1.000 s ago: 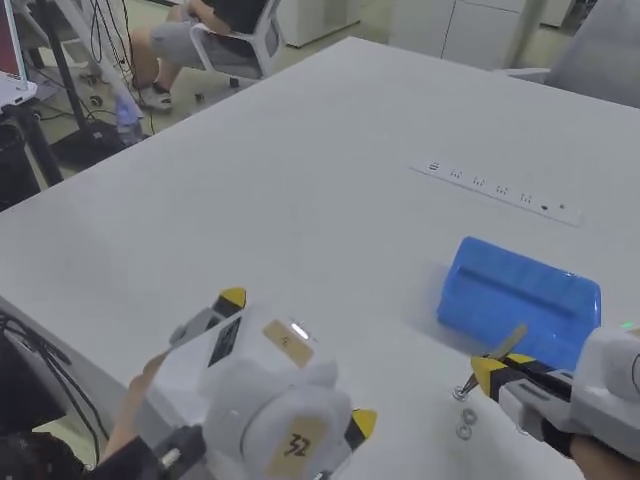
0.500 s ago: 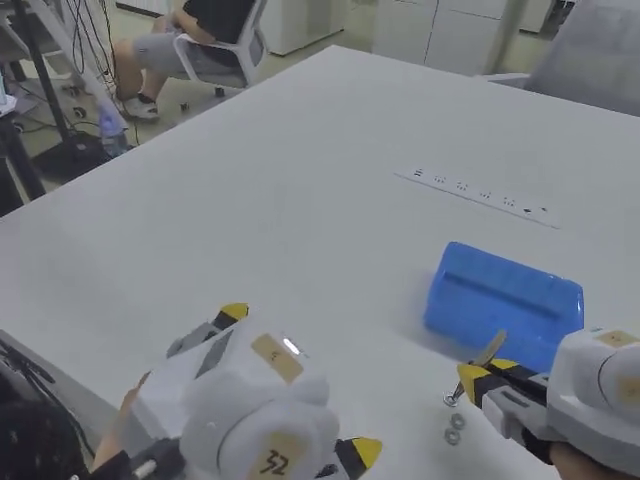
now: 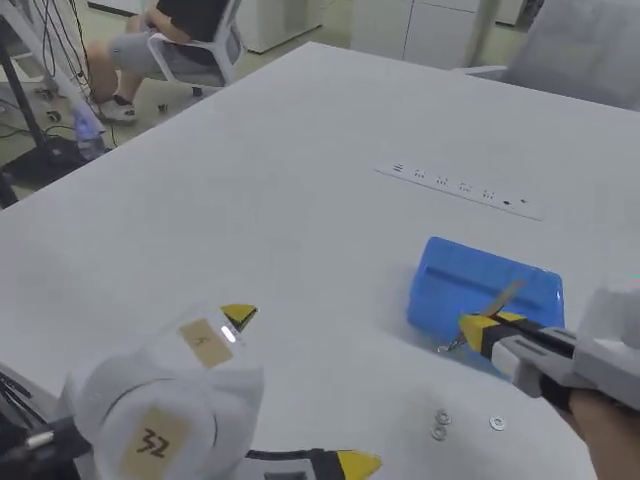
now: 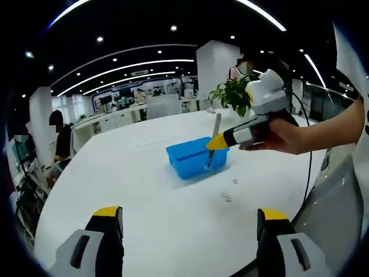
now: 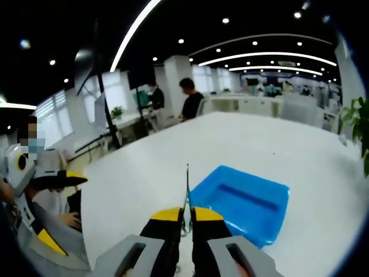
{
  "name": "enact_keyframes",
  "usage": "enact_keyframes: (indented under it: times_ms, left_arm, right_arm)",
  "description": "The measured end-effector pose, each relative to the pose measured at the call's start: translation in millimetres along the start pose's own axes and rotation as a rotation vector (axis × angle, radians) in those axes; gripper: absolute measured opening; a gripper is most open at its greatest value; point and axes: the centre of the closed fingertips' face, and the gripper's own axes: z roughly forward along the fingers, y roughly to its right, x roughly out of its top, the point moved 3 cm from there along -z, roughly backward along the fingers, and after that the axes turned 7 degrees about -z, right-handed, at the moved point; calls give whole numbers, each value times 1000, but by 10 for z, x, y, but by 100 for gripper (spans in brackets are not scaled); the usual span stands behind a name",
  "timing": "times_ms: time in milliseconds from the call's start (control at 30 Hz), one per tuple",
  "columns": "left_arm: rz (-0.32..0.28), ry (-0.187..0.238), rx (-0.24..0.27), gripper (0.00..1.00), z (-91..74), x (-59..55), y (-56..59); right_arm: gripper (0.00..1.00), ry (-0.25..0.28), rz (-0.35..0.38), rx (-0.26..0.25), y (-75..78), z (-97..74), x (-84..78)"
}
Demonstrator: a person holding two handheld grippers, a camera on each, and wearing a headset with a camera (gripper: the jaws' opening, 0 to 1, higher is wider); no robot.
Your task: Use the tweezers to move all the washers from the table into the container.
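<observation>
The white table [image 3: 300, 180] carries a blue container [image 3: 470, 285] on its right side. The left gripper [image 4: 189, 213] hangs above the table's near part, jaws spread wide with nothing between them. The right gripper [image 3: 480, 330] — jaws pinched onto the tweezers [image 3: 503, 296] — holds their lower tip at the container's near wall. 3 washers [image 3: 442, 416] lie on the table nearby — 2 close together, 1 apart

Open tabletop [image 4: 132, 173] was seen ahead of the left gripper [image 4: 189, 212]; rightward, the container [image 4: 193, 158] and right gripper [image 4: 216, 142], clamped on tweezers [image 4: 214, 124], were met.
</observation>
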Motion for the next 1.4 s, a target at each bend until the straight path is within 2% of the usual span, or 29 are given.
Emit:
enact_keyframes:
  times_ms: [133, 267, 333, 400, 500, 600, 667, 733, 967, 1200, 1400]
  left_arm:
    - [-33, 18, -30, 99, 24, -8, 86]
    - [-3, 22, -24, 99, 58, -42, 88]
    - [11, 10, -22, 99, 60, -61, 97]
    - [36, 22, -13, 99, 53, -44, 93]
    - [43, 34, 5, 99, 41, -27, 60]
    - [45, 42, 2, 99, 40, -19, 58]
    - [49, 2, -5, 99, 59, -74, 65]
    - [50, 0, -5, 99, 59, -78, 65]
    - [41, 16, 13, 99, 46, -57, 30]
    - [47, 21, 28, 99, 40, -50, 7]
    - [56, 13, 30, 99, 45, -61, 4]
  right_arm:
    - [2, 56, -12, -46, 157, 61, 216]
    - [3, 60, -21, -75, 292, 218, 227]
    - [3, 51, -16, -80, 344, 317, 181]
    - [3, 42, -15, -92, 402, 393, 122]
    - [3, 11, -15, -101, 419, 530, -1]
    - [3, -6, -35, -127, 450, 632, -112]
    - [3, -19, -45, -132, 470, 667, -157]
    - [3, -37, -41, -132, 477, 698, -210]
    - [3, -60, -82, -138, 479, 745, -307]
    - [3, -65, -87, -144, 495, 707, -281]
    - [3, 0, -78, -152, 495, 534, -45]
